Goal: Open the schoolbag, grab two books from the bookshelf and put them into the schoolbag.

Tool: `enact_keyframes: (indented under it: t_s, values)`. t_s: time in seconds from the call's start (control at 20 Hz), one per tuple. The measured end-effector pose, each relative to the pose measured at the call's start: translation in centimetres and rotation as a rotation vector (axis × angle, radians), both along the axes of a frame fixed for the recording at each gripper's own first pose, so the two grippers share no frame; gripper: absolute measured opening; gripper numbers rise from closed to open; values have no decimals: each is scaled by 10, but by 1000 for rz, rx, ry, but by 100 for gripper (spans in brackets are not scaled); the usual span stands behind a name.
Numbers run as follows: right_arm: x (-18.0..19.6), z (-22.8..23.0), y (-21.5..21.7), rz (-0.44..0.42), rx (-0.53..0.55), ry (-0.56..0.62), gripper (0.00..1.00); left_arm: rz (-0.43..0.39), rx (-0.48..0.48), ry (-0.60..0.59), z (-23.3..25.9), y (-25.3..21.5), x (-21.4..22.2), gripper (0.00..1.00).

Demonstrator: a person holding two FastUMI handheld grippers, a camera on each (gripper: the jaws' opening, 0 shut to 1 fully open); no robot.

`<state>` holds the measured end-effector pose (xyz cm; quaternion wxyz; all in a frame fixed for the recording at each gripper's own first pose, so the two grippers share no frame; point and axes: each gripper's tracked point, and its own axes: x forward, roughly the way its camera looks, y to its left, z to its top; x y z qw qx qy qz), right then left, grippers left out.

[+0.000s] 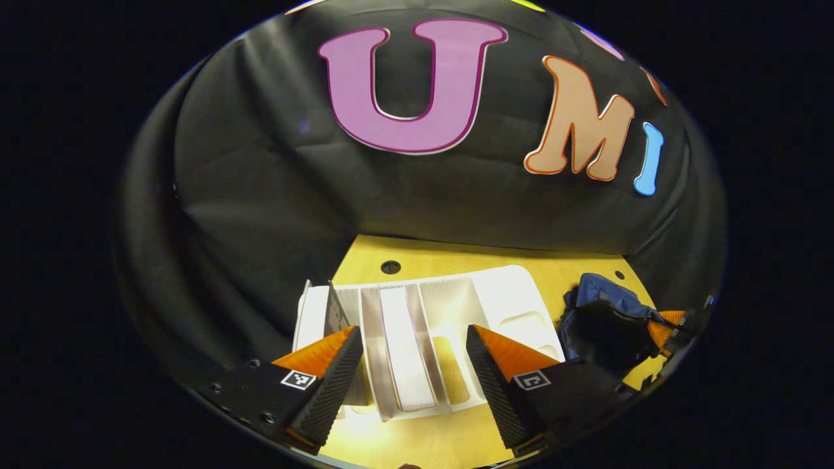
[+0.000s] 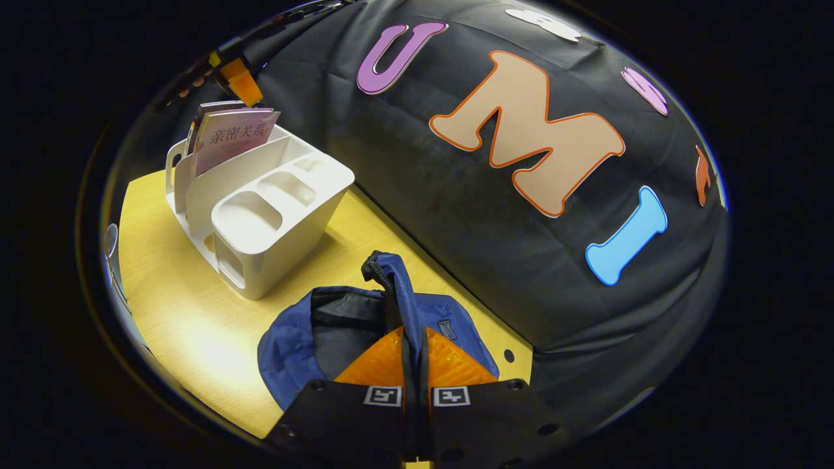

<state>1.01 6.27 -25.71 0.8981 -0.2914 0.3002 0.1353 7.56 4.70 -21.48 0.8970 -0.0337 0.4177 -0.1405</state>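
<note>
The white bookshelf [image 1: 502,293] stands on the yellow table, seen from above in the left gripper view. A pale book [image 1: 405,345] stands in one slot, directly below my open left gripper [image 1: 414,329], whose fingers straddle it without touching. A second book [image 1: 336,312] leans further left. The blue schoolbag [image 2: 449,322] lies open with a dark inside. My right gripper [image 2: 414,333] is shut on its upturned zipper rim [image 2: 389,277] and holds it up. In the right gripper view the books [image 2: 234,137] stick out of the bookshelf [image 2: 260,215], with the left gripper [image 2: 238,81] just above them.
The yellow table [image 2: 182,312] has bare room in front of the bookshelf and the bag. Black cloth walls close in behind both. Small round holes [image 1: 390,267] sit in the tabletop near the wall. In the left gripper view the schoolbag [image 1: 606,326] lies right of the bookshelf.
</note>
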Motion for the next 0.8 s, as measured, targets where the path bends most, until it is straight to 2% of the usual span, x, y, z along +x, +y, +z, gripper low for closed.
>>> enact_keyframes:
  t_s: [0.15, 0.2, 0.25, 0.65, 0.75, 0.8]
  values:
    - [-1, -1, -2, -12, -2, 0, 4, -10, 26, 97, -26, 0, 2, 94]
    - [-2, 0, -3, -14, -5, 0, 4, -16, 46, 124, -32, 0, 2, 96]
    - [-3, 0, -3, -16, -7, 0, 3, -27, 59, 151, -39, 0, 3, 94]
    - [-8, -5, 0, -16, -16, 1, 4, -115, 151, 338, -72, -1, 0, 93]
    - [-9, -7, 0, -16, -14, 2, 4, -133, 156, 369, -77, -3, -2, 91]
    - [-10, -7, 0, -15, -14, 1, 4, -136, 165, 391, -80, -2, -4, 87]
